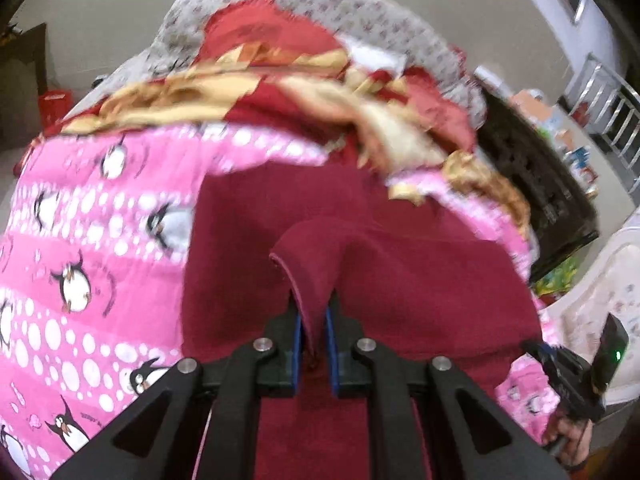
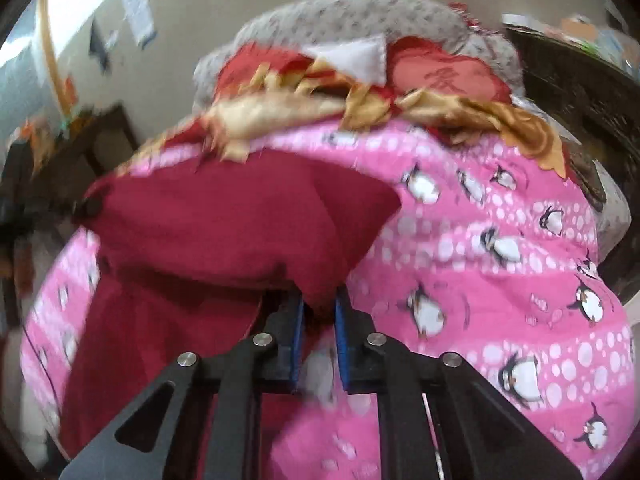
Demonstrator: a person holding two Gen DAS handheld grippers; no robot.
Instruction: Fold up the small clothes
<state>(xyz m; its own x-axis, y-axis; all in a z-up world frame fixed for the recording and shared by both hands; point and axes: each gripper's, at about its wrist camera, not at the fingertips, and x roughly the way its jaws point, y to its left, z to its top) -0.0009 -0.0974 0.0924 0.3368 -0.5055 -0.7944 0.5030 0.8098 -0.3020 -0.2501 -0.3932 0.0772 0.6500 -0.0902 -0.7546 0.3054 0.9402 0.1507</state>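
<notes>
maroon cloth [image 1: 360, 264] pinched by left gripper [image 1: 314, 320], right gripper [image 2: 319, 308]

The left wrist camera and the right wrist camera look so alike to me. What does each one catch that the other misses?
Only the left wrist view shows the right gripper from outside, at the cloth's edge, plus a white chair.

Only the right wrist view shows a dark wooden frame by the wall.

Both show a gripper pinching the maroon cloth over the pink penguin blanket, with red-and-gold fabric behind; the left gripper appears in its own view.
</notes>
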